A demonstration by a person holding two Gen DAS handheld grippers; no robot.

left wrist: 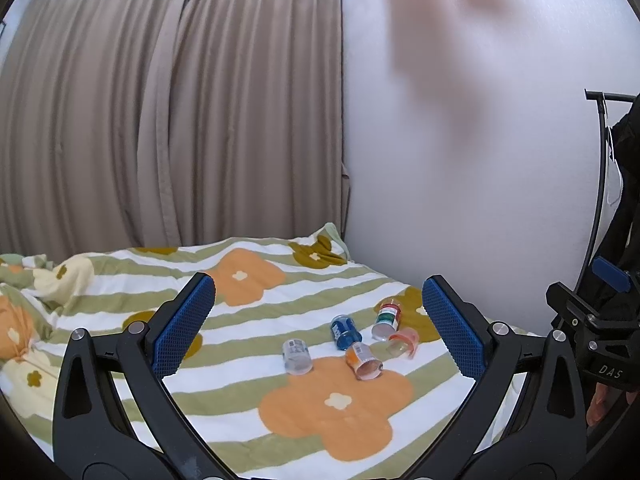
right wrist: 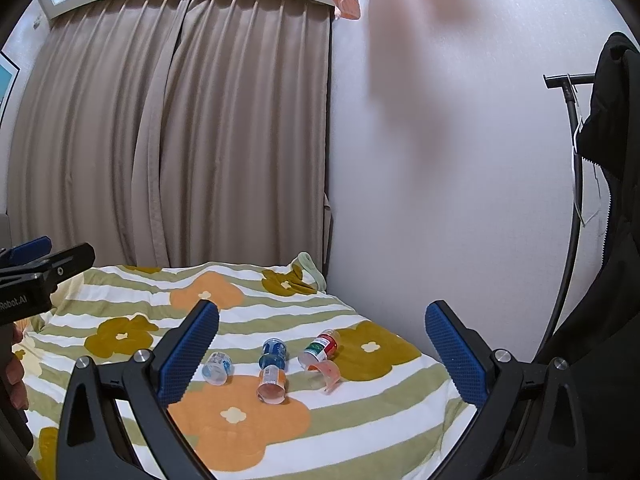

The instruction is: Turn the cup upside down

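Several small cups lie on their sides on a flowered, striped bedspread [left wrist: 224, 416]. They are a clear grey-labelled cup [left wrist: 297, 357], a blue cup [left wrist: 345, 332], an orange cup [left wrist: 363, 361], a red-and-green-labelled cup [left wrist: 386, 320] and a pink clear cup [left wrist: 403, 343]. The right wrist view shows them too: clear [right wrist: 217, 367], blue [right wrist: 273, 353], orange [right wrist: 272, 385], red-green [right wrist: 319, 349], pink [right wrist: 327, 374]. My left gripper [left wrist: 319, 328] is open and empty, held above and short of the cups. My right gripper [right wrist: 322, 352] is open and empty, likewise short of them.
Beige curtains [left wrist: 168, 112] hang behind the bed. A white wall [left wrist: 460, 160] runs along the bed's right side. A clothes rack with a dark jacket [right wrist: 608, 208] stands at the right. The other gripper shows at the edge of each view [left wrist: 592, 320], [right wrist: 36, 276].
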